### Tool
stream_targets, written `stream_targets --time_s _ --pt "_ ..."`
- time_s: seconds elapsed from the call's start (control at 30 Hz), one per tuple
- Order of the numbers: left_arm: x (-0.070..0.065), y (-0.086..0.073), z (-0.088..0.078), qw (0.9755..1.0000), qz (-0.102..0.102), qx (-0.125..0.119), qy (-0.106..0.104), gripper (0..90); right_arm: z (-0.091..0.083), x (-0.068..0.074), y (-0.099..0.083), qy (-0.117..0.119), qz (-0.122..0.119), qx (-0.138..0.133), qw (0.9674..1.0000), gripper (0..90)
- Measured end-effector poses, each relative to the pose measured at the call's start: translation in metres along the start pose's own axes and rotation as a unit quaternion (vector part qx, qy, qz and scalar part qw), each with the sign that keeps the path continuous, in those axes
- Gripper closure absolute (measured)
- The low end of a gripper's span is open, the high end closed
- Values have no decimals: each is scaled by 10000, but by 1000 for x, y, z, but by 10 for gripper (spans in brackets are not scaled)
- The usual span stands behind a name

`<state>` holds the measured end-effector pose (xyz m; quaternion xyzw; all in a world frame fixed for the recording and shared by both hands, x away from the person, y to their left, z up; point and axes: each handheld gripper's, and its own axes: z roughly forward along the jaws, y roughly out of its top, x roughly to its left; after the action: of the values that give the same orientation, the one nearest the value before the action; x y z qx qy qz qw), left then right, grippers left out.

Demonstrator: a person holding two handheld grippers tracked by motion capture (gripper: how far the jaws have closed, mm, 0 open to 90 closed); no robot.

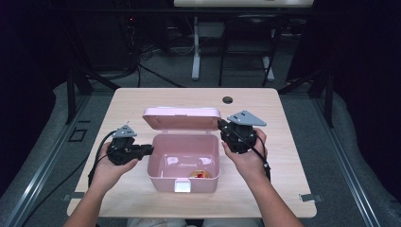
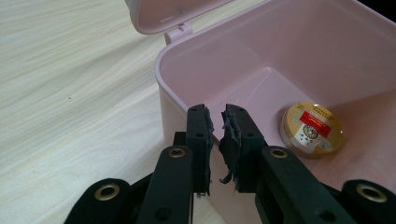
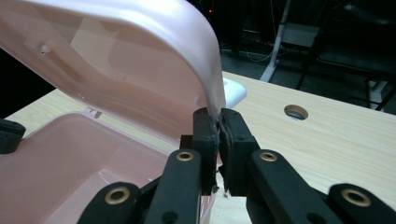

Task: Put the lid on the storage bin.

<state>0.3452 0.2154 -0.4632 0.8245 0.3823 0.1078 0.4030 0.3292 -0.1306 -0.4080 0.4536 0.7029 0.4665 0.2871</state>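
Pinching the edge of the pink lid between its nearly closed pads, my right gripper held that lid tilted up over the pink box; in the right gripper view the rim ran straight down into the narrow gap between the two black jaws, at about 12 o'clock from them; in the high view the same gripper sat at roughly 2 o'clock from the box's middle, touching the lid's right corner. My left gripper was nearly closed too, with a thin slot between worn pads; it straddled the box's left wall, one jaw outside and one inside; whether the pads actually pressed on the plastic I could not tell. In the high view that gripper lay at 9 o'clock from the box. The box stood open near the middle of the wooden table, closer to my edge; its lid was hinged along the far side at 12 o'clock. Inside, a round gold tin with a red label lay on the floor of the box, toward 5 o'clock in the high view. A round cable hole sat in the tabletop at 1 o'clock, well apart from the box.
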Motion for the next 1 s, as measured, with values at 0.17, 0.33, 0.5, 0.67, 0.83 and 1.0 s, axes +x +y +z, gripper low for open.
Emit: stream_targets --time_s 0.17,0.33,0.5,0.67,0.83,1.0 --pt "1 0 0 10000 -9 2 34 761 -2 -1 -3 90 100 36 9999 840" --pt "2 2 -7 9999 -40 -110 87 742 -4 0 -8 140 137 21 9998 829" --pt "1 4 -13 9996 -13 -229 154 711 -6 1 -12 195 177 16 9997 813" --pt "-1 6 -18 9993 43 -328 197 685 -9 2 -16 234 172 28 9996 800" --pt "-4 8 -23 9987 87 -449 241 667 -11 2 -20 301 192 55 9993 793" --pt "-8 10 -30 9978 113 -584 291 649 -12 3 -23 320 183 65 9993 786"
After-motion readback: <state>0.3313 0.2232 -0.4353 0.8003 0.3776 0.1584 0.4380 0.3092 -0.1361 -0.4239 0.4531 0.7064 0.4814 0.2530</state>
